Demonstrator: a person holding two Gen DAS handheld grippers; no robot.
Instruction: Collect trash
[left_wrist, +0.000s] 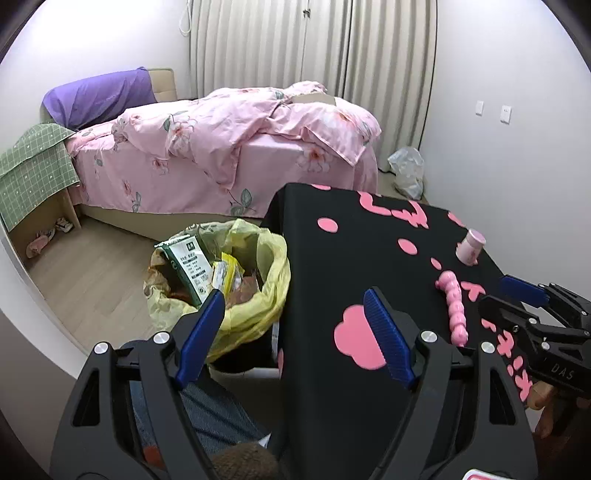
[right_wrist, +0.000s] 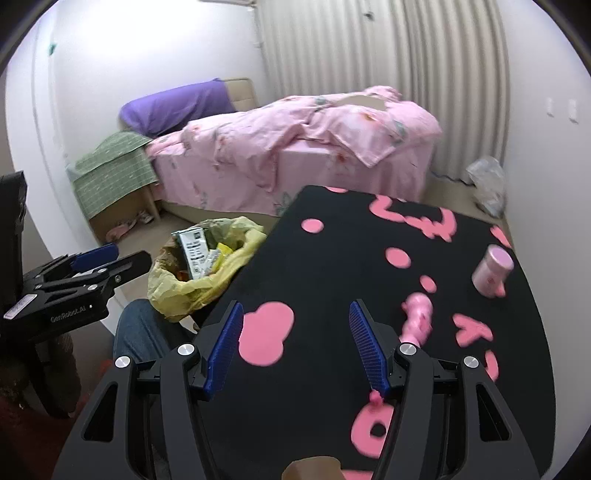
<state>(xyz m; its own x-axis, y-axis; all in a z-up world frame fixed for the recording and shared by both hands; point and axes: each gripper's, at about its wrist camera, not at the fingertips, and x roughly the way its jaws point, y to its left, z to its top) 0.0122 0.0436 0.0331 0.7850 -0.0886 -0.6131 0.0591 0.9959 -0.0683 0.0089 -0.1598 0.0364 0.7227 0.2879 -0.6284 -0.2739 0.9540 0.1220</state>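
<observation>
The pink floral bed fills the far side of the room. Nearer me is the black surface with pink shapes. Left of it, on the floor, stands the yellow-bagged trash bin, holding a green-and-white carton. My left tool spreads wide, empty, over the bin's edge. My right tool gapes wide, empty, above the surface. A pink beaded plastic toy and small pink cup lie right.

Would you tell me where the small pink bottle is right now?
In both views, the pink bottle stands on the black table, far right, just beyond the pink beaded toy.
</observation>
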